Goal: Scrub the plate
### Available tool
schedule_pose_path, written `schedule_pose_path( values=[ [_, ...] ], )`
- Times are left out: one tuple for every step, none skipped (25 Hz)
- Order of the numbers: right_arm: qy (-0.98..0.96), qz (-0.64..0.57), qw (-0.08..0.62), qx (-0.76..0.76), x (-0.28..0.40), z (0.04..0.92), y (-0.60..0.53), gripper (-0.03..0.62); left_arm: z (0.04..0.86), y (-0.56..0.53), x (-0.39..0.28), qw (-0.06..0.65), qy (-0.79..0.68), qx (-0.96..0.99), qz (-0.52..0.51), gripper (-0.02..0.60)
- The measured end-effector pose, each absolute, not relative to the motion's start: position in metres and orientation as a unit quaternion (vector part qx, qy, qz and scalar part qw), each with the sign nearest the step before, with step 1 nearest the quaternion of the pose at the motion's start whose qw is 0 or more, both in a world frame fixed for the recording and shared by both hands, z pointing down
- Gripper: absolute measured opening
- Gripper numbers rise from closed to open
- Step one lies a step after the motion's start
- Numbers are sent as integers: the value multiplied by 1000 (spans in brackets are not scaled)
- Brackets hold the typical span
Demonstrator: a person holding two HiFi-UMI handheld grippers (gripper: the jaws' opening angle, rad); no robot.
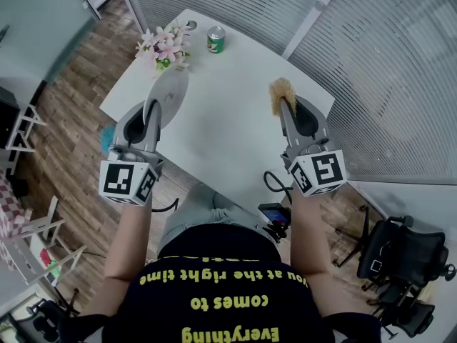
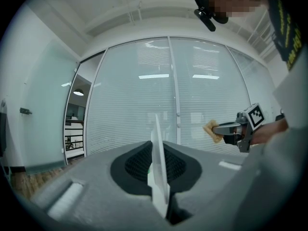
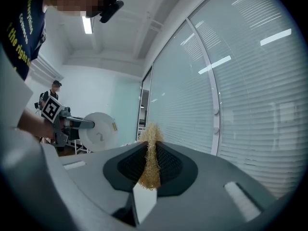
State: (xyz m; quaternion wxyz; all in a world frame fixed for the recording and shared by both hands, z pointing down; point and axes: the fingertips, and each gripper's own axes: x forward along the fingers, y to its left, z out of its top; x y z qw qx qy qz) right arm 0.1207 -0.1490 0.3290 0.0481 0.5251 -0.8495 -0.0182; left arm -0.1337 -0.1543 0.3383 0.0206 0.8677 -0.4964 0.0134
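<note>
My left gripper (image 1: 152, 108) is shut on the rim of a white plate (image 1: 169, 93), held on edge above the white table (image 1: 221, 131). In the left gripper view the plate (image 2: 159, 162) stands edge-on between the jaws. My right gripper (image 1: 284, 106) is shut on a tan fibrous scrubber (image 1: 281, 94), held apart from the plate at about the same height. In the right gripper view the scrubber (image 3: 150, 160) sticks up between the jaws, and the plate (image 3: 98, 131) shows face-on at the left. The scrubber (image 2: 211, 130) also shows at the right of the left gripper view.
A green can (image 1: 216, 39) and a bunch of pink flowers (image 1: 164, 47) stand at the far end of the table. Slatted blinds run along the far and right sides. A black office chair (image 1: 400, 252) is at the lower right, white racks at the left.
</note>
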Motion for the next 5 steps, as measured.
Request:
schedule_pose_path(
  values=[
    [-849, -18, 48, 525, 121, 329, -149, 51, 339, -154, -134, 22, -496, 868, 12, 21],
    [-849, -19, 48, 525, 120, 329, -149, 50, 339, -154, -134, 25, -497, 868, 10, 21],
    [-850, -19, 49, 525, 120, 329, -149, 51, 339, -154, -134, 26, -497, 867, 9, 21],
    [-850, -19, 49, 525, 119, 329, -149, 51, 339, -155, -135, 28, -497, 867, 7, 21],
    [-850, -19, 50, 524, 118, 329, -149, 51, 339, -155, -135, 29, -497, 867, 6, 21]
  ],
)
